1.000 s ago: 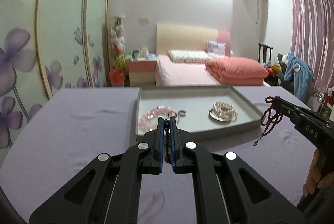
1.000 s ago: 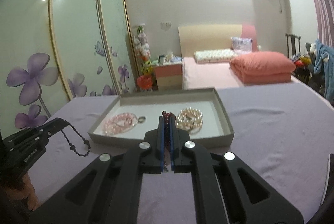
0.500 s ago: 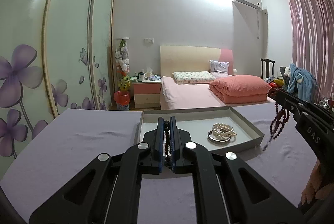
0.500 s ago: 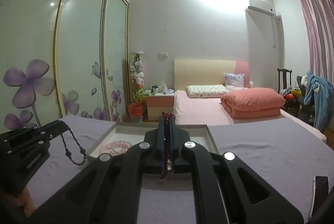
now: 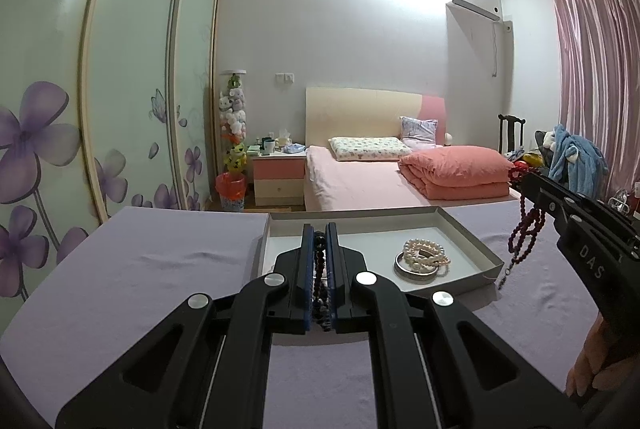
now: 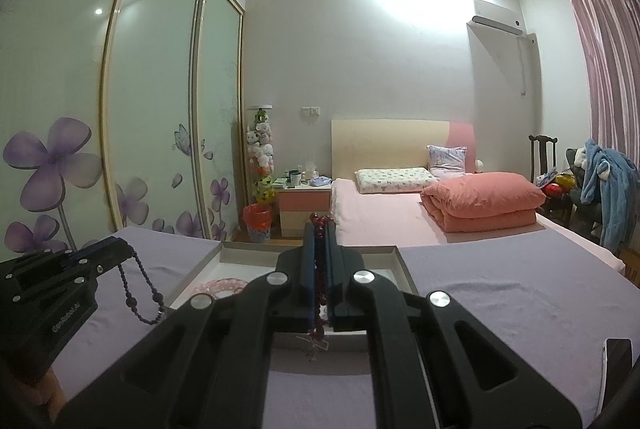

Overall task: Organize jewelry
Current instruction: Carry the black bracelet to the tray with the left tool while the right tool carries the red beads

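**Both bead strands clamped above the purple cloth**

While your left gripper pinches the dark purple bead strand, its loop hangs straight down beside the shallow grey cardboard tray. Your right gripper is clamped on the dark red bead strand, likewise hanging vertically off the tray's right edge. Only the left view shows the white pearl bracelet; only the right shows the pink bead bracelet. Both grippers point nearly level.
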`<action>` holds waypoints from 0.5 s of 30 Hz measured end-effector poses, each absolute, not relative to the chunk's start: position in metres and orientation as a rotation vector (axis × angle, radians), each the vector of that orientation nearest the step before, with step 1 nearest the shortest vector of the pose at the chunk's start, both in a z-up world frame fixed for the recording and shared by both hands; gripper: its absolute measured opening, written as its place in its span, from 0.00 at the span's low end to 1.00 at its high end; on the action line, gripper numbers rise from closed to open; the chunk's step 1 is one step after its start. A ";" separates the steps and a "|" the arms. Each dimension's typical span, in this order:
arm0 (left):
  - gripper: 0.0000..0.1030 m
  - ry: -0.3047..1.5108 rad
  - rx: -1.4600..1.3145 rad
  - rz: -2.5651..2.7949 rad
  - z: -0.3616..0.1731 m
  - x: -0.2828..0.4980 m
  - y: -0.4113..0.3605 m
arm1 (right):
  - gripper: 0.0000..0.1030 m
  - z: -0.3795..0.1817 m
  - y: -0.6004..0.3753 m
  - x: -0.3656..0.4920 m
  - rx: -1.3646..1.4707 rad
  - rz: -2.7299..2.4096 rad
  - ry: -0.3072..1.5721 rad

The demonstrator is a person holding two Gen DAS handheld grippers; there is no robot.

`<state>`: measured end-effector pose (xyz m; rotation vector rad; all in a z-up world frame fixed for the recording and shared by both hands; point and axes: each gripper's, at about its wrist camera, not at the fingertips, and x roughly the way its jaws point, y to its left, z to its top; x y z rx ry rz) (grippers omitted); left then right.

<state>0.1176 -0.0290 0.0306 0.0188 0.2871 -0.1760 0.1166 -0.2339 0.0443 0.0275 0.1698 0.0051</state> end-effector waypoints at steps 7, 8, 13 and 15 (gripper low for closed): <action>0.06 0.298 0.018 -0.185 0.029 0.121 -0.031 | 0.05 0.044 -0.235 0.118 0.028 0.007 0.169; 0.06 0.301 0.020 -0.188 0.030 0.123 -0.032 | 0.05 0.043 -0.235 0.118 0.028 0.007 0.169; 0.06 0.305 0.011 -0.200 0.034 0.138 -0.035 | 0.05 0.048 -0.242 0.131 0.040 0.007 0.155; 0.06 0.311 0.004 -0.205 0.035 0.147 -0.037 | 0.05 0.049 -0.245 0.141 0.051 0.013 0.162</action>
